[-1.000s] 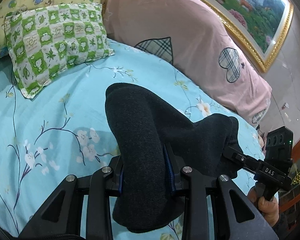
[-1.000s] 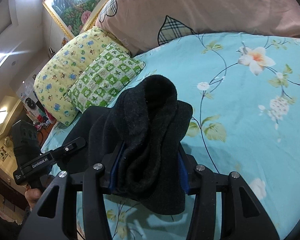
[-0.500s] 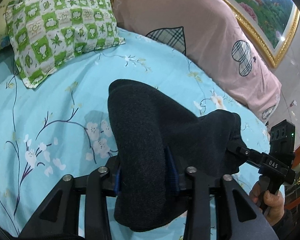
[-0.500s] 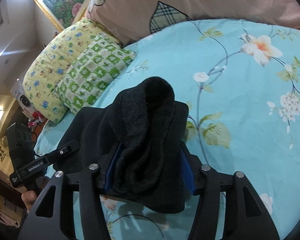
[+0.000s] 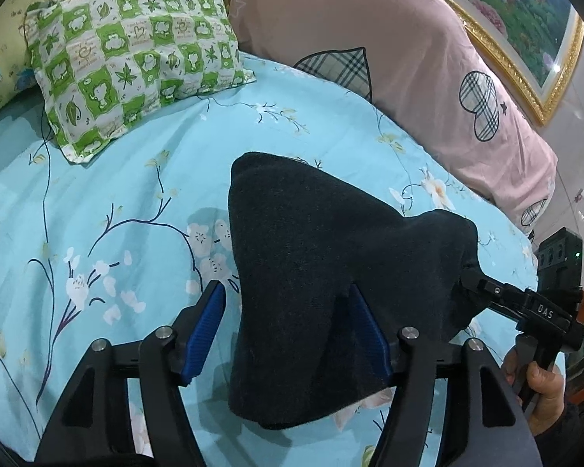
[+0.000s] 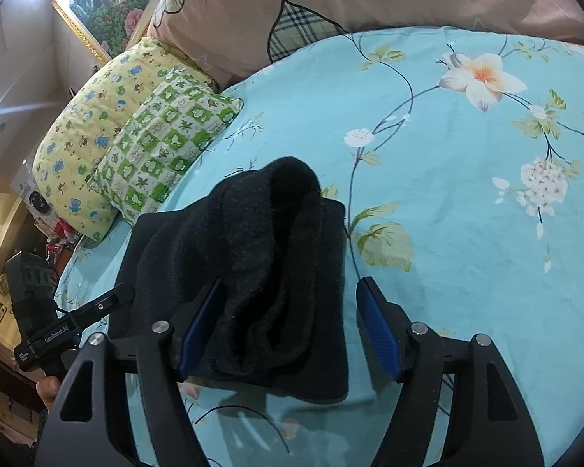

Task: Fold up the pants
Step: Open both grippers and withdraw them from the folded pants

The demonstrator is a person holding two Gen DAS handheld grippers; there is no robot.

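Both grippers' fingers have just been spreading, releasing the folded dark pants onto the floral bed sheet: left gripper and right gripper gape around loose cloth.

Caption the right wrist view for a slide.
Right gripper opening around folded dark pants on a floral blue bedsheet, its right pad clear of the fabric.
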